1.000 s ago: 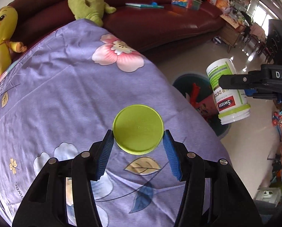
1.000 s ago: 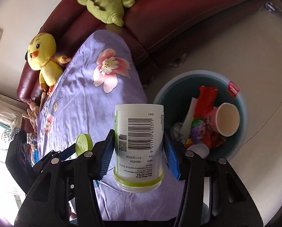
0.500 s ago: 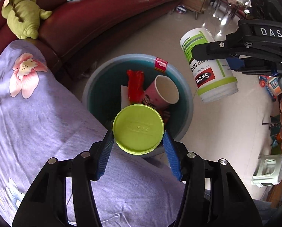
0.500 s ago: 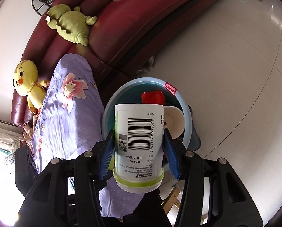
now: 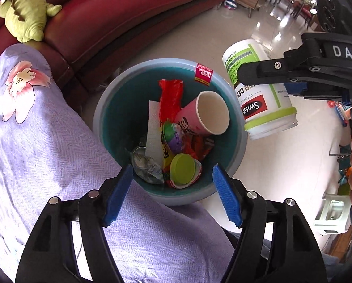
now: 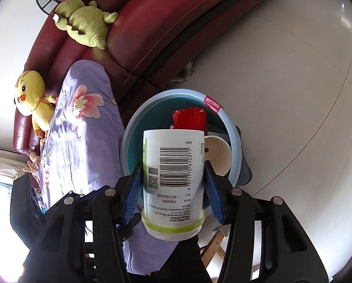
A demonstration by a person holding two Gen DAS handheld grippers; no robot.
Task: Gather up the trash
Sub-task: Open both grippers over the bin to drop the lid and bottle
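Note:
My left gripper [image 5: 172, 194] is open and empty above the near rim of a teal trash bin [image 5: 100, 110]. The green lid [image 5: 182, 168] lies inside the bin on the trash, beside a pink paper cup [image 5: 205, 114] and a red wrapper [image 5: 171, 94]. My right gripper [image 6: 173, 192] is shut on a white Swisse jar [image 6: 173, 179], held upside down above the bin [image 6: 133, 127]. In the left wrist view the jar [image 5: 258, 94] hangs over the bin's right rim.
A purple flowered cloth [image 5: 34, 141] covers the table to the left of the bin. A dark red sofa [image 5: 128, 11] with a green plush toy [image 5: 24, 11] stands behind. A yellow duck plush [image 6: 31, 96] sits at the table's far end. Tiled floor [image 6: 294, 94] lies to the right.
My left gripper has opened and the green lid has dropped into the bin. My right gripper has moved the jar closer over the bin.

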